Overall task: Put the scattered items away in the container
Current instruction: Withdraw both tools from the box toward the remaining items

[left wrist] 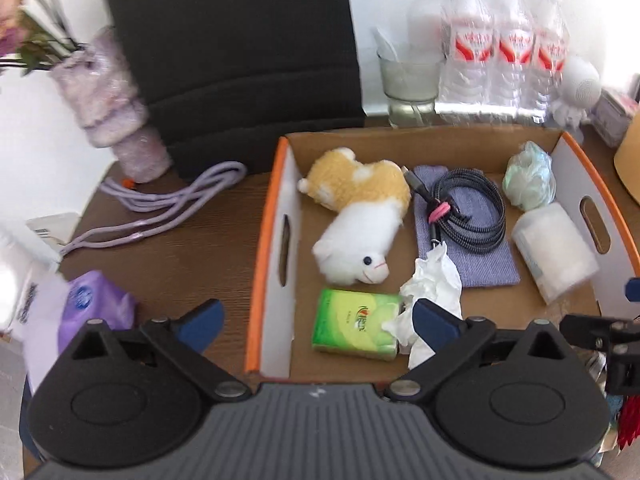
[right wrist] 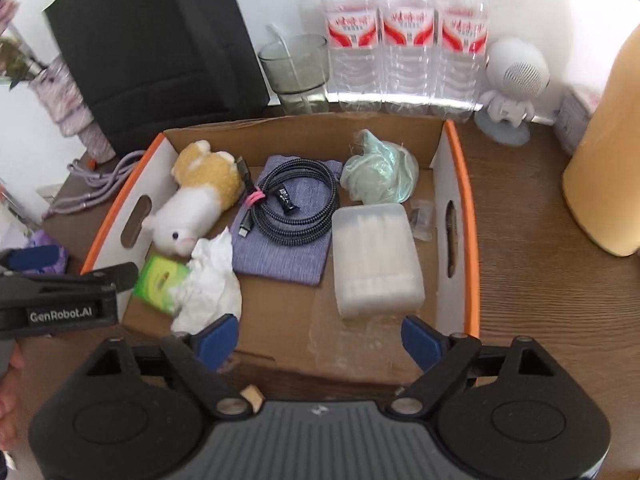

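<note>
Wood-grain table under cardboard box.

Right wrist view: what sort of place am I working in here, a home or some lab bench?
Most likely a home desk or side table, not a lab: a wood-grain tabletop carries a cardboard box of household bits, bottled water stands along the back, and a dark chair back sits behind.

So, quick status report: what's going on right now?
Both claws, left and right, open, empty. Box holds plush, cable, tissues. Purple pack outside, left of box. Nothing in the way.
</note>
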